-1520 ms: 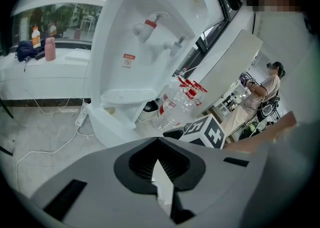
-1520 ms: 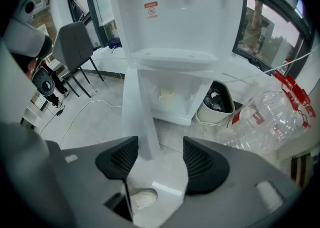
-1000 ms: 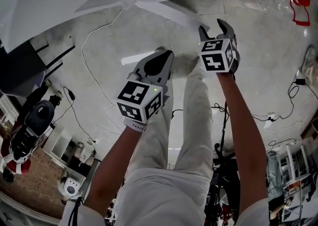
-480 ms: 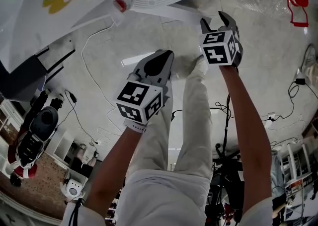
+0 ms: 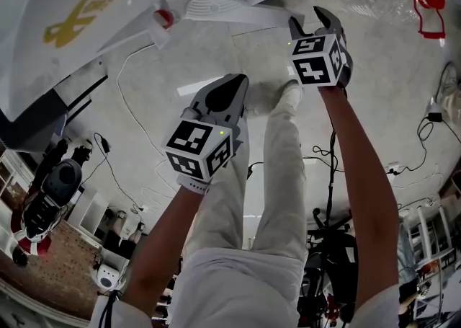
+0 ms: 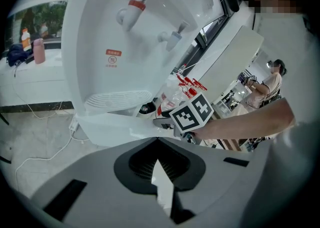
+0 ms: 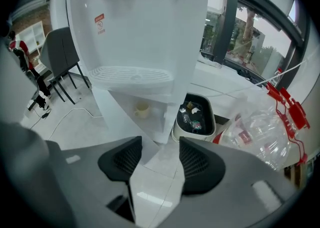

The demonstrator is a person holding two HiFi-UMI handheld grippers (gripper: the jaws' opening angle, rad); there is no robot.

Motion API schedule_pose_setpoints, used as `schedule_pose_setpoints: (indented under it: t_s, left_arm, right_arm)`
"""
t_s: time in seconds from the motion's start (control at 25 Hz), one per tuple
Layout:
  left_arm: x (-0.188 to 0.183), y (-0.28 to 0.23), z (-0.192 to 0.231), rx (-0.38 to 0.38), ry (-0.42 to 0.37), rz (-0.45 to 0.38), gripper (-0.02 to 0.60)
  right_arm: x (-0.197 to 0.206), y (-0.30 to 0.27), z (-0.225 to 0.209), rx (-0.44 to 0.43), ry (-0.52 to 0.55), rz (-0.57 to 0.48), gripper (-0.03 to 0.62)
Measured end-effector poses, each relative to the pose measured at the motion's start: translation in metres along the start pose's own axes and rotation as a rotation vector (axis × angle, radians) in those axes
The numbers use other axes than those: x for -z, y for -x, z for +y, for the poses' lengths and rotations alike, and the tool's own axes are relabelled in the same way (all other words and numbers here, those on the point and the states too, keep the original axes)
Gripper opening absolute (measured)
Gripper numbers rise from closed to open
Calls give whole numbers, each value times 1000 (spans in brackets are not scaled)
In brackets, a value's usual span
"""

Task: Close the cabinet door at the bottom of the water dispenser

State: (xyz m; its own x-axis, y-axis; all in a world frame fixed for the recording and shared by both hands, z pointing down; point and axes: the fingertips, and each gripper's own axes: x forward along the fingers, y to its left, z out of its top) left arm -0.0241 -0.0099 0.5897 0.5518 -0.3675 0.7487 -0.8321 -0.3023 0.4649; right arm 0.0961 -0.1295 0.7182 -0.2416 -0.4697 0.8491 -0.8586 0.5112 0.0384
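At the dispenser (image 5: 108, 9) base: door (image 5: 245, 14) stands swung out wide, cabinet open, cup (image 7: 142, 109) showing inside. Step in hand is the approach, with no contact yet.

- **Active:** right tool (image 5: 311, 24) hangs just beside the door's free edge, the end farthest from the dispenser, pointing down. Its jaws are fairly wide and have just been closing a bit. Nothing is gripped, and only floor shows between them.
- **Idle:** left tool (image 5: 230, 85) sits well back from the dispenser, nearer the person, jaws together and empty.

My read is that this is a push job, not a grasp. The next move calls for getting the right tool's tips or side onto the door's outer face near that free edge. Then sweep the door in an arc toward the dispenser front until it seats flush.

Keep the contact far from the hinge for leverage. Keep the tips out of the closing gap so they don't get pinched. The door may bounce back open, so I'd expect it to need a firm final press.
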Motion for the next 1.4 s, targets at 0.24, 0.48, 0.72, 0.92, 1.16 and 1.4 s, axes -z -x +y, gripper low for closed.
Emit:
schedule_pose_setpoints:
  t_s: [0.24,0.48,0.72,0.92,1.16,1.4]
  left_arm:
    - [-5,-3,-1,1,-5,3,6]
    - [-6,-4,-3,0,-10,6,6]
    - [-5,-3,-6,0,-10,10,6]
    - [-6,-1,-5,-3,-11,4,6]
    - [-5,-2,-3,-6,-7,9,6]
    - [-5,-1,-1,-7,-4,8,6]
  right_arm:
    - [-10,-6,-10,12,-13,-18,236]
    - [-22,-12,-17,22,22,-33,219]
    - [-30,-17,-22,11,-4,-31,211]
    - [-37,-21,-25,4,-4,-39,204]
    - [-46,-28,-33,3,-10,-47,196]
    - [-57,-32,-34,8,40,-54,196]
